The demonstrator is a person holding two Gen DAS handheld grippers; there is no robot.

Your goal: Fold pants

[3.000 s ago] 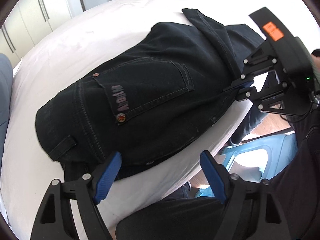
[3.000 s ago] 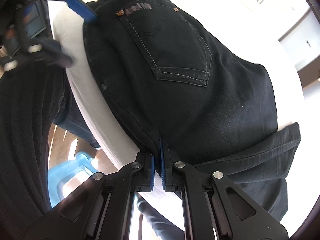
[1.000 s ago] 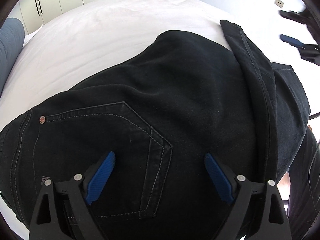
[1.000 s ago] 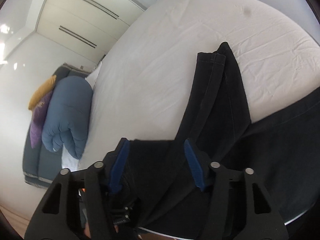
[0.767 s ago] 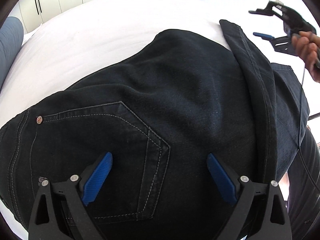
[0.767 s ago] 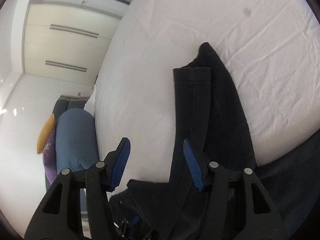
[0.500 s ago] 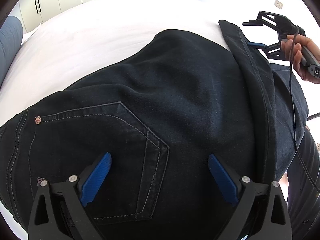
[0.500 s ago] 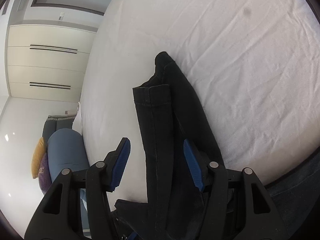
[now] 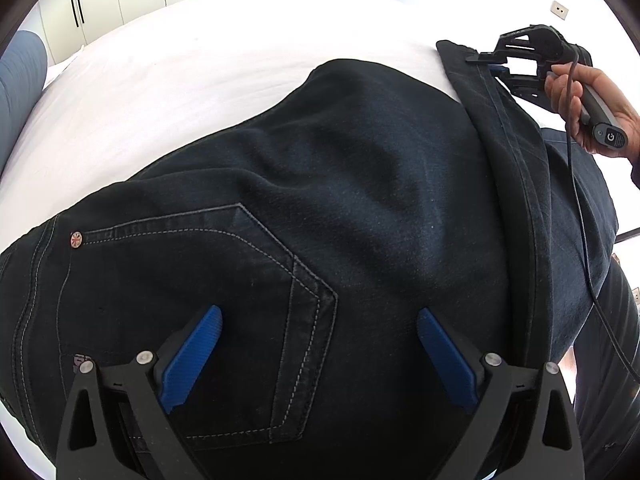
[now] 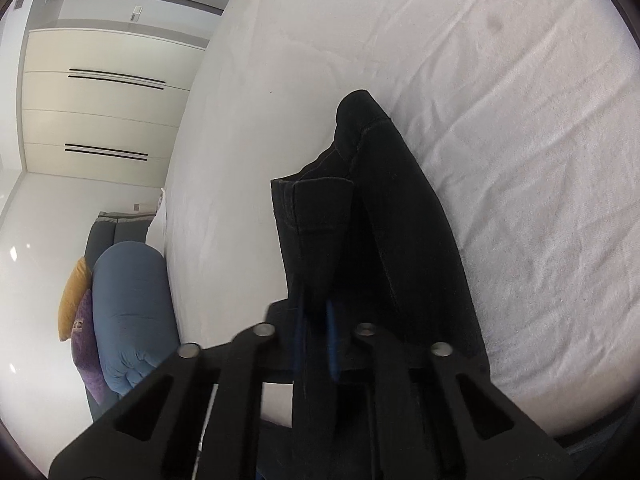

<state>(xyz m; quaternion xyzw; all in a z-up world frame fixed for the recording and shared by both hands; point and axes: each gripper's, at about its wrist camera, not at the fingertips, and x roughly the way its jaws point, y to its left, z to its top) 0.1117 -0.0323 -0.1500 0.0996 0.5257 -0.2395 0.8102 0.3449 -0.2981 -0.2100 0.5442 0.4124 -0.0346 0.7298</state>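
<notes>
Black pants (image 9: 320, 208) lying on the white bed (image 9: 200, 60), seat and back pocket (image 9: 224, 280) uppermost. The right hand-held gripper (image 10: 316, 344), spread apart half a second ago, has now closed on the leg hem (image 10: 316, 216) at the pants' far end; this grip appears to prepare the next fold toward the waistband. The left hand-held gripper (image 9: 318, 356) remains spread apart above the pocket, holding nothing. Beyond the pants: wardrobe doors (image 10: 100, 112) and a blue bolster (image 10: 132, 312). Nothing obstructs the fold.
</notes>
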